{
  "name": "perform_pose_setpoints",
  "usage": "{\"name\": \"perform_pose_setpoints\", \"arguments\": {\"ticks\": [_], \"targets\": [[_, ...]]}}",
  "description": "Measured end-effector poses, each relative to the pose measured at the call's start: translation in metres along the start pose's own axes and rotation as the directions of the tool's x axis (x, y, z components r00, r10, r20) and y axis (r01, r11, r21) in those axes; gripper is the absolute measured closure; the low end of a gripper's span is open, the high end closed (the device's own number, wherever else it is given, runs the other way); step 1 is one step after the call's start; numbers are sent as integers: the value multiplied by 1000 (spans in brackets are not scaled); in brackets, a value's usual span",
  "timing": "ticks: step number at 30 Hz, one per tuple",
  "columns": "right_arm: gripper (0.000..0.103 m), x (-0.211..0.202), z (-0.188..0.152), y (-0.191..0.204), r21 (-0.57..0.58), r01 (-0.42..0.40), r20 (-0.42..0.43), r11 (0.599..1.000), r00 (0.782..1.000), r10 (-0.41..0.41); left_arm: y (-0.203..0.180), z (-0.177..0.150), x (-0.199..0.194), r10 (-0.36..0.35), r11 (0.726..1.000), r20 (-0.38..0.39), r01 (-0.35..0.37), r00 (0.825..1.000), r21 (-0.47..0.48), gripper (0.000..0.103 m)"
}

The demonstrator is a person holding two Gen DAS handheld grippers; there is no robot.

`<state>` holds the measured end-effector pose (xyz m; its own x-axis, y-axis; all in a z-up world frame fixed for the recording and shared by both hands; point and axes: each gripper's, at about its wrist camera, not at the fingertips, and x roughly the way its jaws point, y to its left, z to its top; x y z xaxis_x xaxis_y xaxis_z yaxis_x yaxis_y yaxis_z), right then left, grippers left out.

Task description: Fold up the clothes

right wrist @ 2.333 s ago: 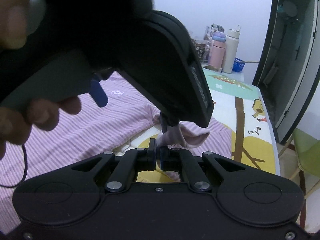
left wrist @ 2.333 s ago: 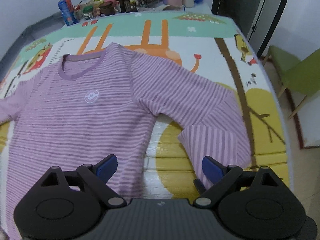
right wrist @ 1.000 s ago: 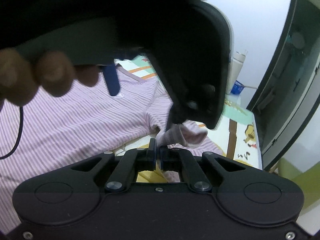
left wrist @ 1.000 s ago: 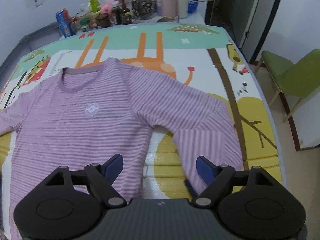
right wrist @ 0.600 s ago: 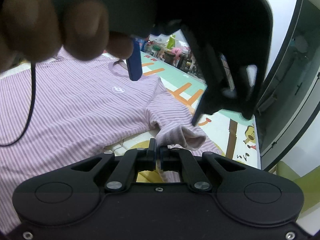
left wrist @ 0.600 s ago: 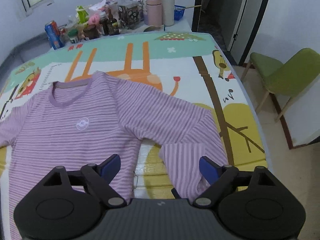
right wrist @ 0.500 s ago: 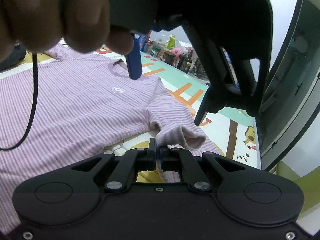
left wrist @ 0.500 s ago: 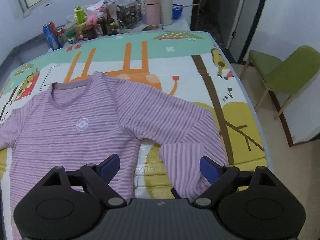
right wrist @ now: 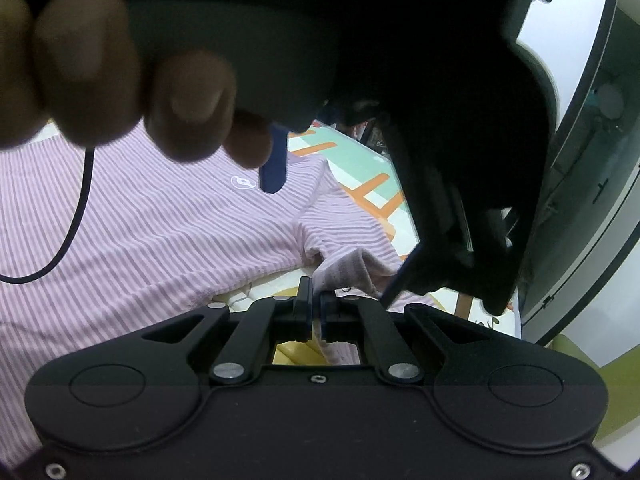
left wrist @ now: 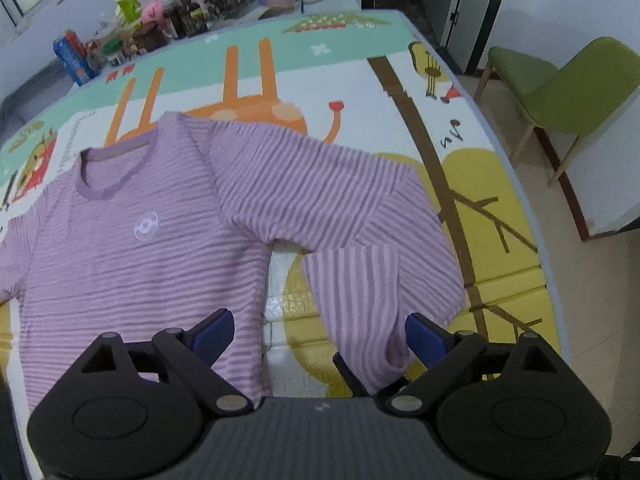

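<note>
A purple striped long-sleeved shirt (left wrist: 152, 248) lies flat, front up, on the play mat. Its right-hand sleeve (left wrist: 360, 280) bends back toward me. My left gripper (left wrist: 320, 336) hovers over the shirt's hem and that sleeve's end; its jaws are opening. The sleeve end lies between its blue pads (left wrist: 426, 338), which do not press on it. My right gripper (right wrist: 316, 300) is shut on the sleeve cuff (right wrist: 352, 268), which bunches up just beyond the tips. In the right wrist view the left gripper's dark body and a person's hand (right wrist: 100, 80) fill the top.
The cartoon play mat (left wrist: 280, 60) covers the table. Bottles, cans and boxes (left wrist: 160, 28) crowd the far edge. A green chair (left wrist: 568, 92) stands on the floor to the right, beyond the table's edge. A black cable (right wrist: 72, 232) hangs over the shirt.
The left gripper's jaws have spread a little wider. In the right wrist view the left gripper and hand now cover more of the top. The right gripper stays shut on the cuff.
</note>
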<state>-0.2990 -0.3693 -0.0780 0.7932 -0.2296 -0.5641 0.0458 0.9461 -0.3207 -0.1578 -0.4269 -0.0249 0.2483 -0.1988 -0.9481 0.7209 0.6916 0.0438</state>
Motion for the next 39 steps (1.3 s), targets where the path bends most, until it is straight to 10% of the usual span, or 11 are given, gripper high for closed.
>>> {"name": "perform_pose_setpoints", "arguments": {"ticks": [13, 27, 32, 39], "targets": [[100, 5, -3, 1, 36, -15, -22, 999, 1000, 16, 25, -8, -5, -101, 985, 49, 107, 994, -136, 85], [100, 4, -1, -25, 207, -21, -35, 978, 999, 29, 65, -16, -3, -209, 921, 77, 223, 975, -320, 87], [100, -3, 3, -26, 184, -28, -18, 982, 999, 32, 72, -18, 5, -270, 888, 50, 268, 962, -375, 61], [100, 0, 5, -21, 167, -30, -6, 986, 999, 31, 68, -20, 8, -285, 876, 36, 275, 958, -395, 54]]}}
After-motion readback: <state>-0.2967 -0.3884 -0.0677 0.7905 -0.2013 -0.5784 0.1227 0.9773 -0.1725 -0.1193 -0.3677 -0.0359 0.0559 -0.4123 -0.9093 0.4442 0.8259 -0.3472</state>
